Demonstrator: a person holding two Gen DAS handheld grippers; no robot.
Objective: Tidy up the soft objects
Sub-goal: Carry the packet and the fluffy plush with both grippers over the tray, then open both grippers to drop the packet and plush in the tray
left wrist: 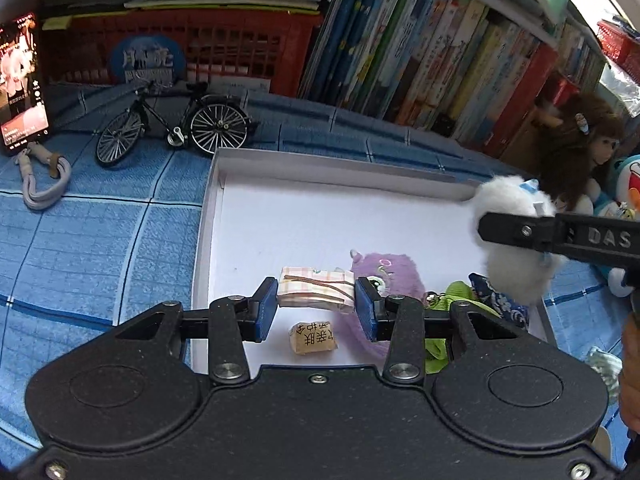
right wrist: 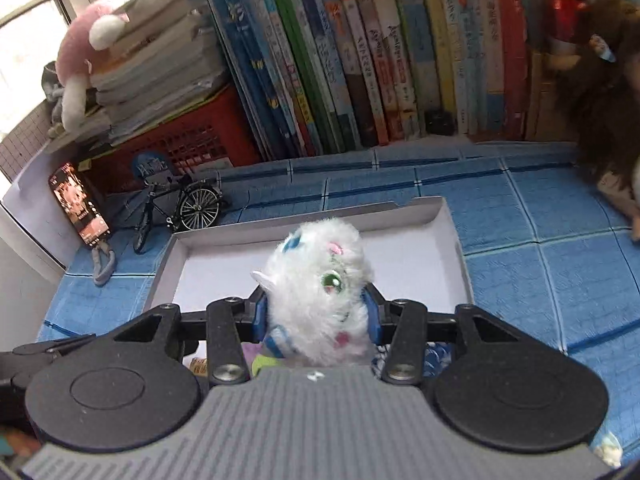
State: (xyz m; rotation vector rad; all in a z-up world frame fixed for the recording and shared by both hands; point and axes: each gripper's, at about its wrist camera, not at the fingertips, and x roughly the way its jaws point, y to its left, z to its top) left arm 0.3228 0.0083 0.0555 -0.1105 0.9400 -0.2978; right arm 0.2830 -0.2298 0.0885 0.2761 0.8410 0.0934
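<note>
My left gripper is shut on a small plaid pouch and holds it over the white box lid. Under it in the lid lie a tan tagged pouch, a purple plush, a green soft toy and a dark blue patterned pouch. My right gripper is shut on a fluffy white cat plush above the lid. The same plush and the right gripper's finger show at the right of the left wrist view.
The lid rests on a blue checked cloth. A model bicycle, a phone with its cable, a red crate and a row of books stand behind. A brown-haired doll sits at the right.
</note>
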